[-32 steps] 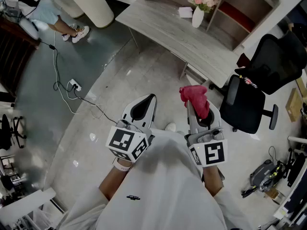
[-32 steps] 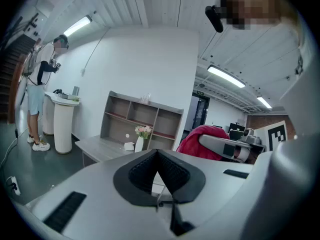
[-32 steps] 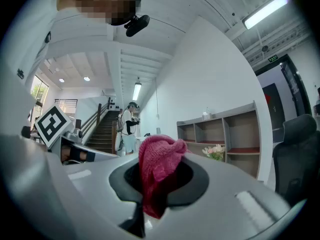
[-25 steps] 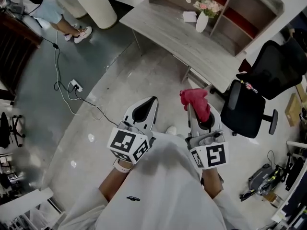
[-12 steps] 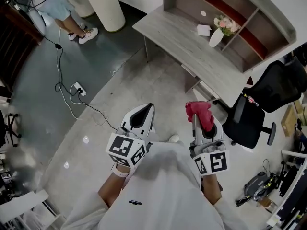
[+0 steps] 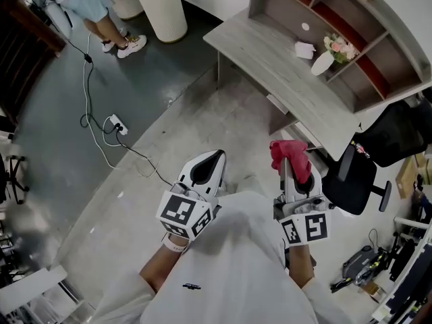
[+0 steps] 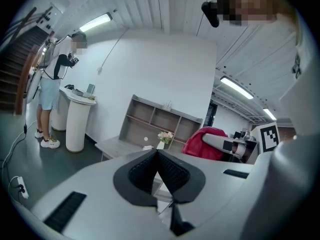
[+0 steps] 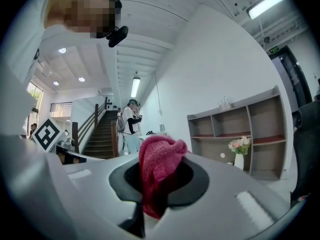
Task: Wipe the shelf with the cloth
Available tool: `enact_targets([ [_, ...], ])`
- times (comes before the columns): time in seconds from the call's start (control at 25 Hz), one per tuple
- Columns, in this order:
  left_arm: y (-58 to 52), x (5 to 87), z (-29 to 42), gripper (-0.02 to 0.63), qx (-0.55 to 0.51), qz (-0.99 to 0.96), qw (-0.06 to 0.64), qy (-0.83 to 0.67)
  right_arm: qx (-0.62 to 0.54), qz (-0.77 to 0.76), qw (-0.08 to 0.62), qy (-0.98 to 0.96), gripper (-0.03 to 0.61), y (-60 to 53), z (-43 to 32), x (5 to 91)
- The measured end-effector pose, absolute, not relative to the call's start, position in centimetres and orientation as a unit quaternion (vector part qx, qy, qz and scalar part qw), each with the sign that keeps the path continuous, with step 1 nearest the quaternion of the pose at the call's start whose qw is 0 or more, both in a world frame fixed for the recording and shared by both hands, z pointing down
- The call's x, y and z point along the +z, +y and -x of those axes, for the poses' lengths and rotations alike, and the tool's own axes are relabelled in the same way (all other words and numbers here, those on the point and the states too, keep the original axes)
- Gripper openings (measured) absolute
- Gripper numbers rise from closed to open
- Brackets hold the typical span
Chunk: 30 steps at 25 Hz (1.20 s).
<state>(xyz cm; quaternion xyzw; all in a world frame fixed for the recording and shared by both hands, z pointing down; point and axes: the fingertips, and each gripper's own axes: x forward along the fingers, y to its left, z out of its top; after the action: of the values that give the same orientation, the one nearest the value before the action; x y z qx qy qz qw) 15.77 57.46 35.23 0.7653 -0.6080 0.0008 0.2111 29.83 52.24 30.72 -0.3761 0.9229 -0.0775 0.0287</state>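
Cloth (image 8: 159,171) — pink, knitted, bunched — clamped in right gripper (image 6: 290,166); left gripper (image 7: 156,152) closed, empty.

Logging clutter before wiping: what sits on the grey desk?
A white vase of flowers and a small white object beside it. The shelf top hides parts of its compartments.

Clad in white shirt (image 6: 229,282), small dark chest mark; white left gripper (image 6: 217,154) and right gripper (image 6: 289,160), black-and-white marker cubes (image 6: 183,214).
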Motion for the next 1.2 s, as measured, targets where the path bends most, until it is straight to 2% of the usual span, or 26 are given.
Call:
enact_targets([
  [0.44,50.5,35.9,-11.7,0.0,0.009,-0.758,0.21,-0.618,-0.094,0.363,0.033,0.926,0.058,45.5,-25.7,31.9],
  [1.2,24.5,34.0,-7.9,0.0,0.026,-0.746,0.188,-0.638,-0.12,0.342,0.073,0.929,0.058,17.9,-21.9,31.3],
])
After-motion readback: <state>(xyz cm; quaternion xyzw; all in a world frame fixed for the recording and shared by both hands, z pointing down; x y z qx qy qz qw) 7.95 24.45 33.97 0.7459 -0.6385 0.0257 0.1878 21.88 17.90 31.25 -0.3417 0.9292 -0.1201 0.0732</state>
